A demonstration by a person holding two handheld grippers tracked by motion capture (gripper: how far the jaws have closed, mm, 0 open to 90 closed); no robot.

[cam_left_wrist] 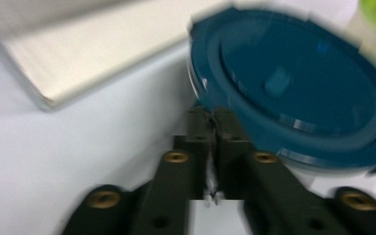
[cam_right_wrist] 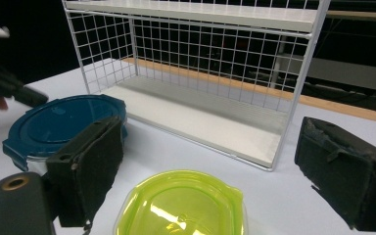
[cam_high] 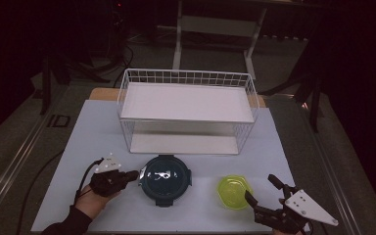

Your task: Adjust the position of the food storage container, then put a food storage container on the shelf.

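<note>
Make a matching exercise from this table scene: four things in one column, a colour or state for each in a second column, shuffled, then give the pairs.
Things:
1. round container lid
2. small container
3. wire shelf rack
4. right gripper

Colour or state:
A. fingers spread wide apart
B. white, with two flat shelves
C. translucent yellow-green
D. dark teal, beside the tips of the left gripper

Pairs: 1-D, 2-C, 3-B, 4-A
</note>
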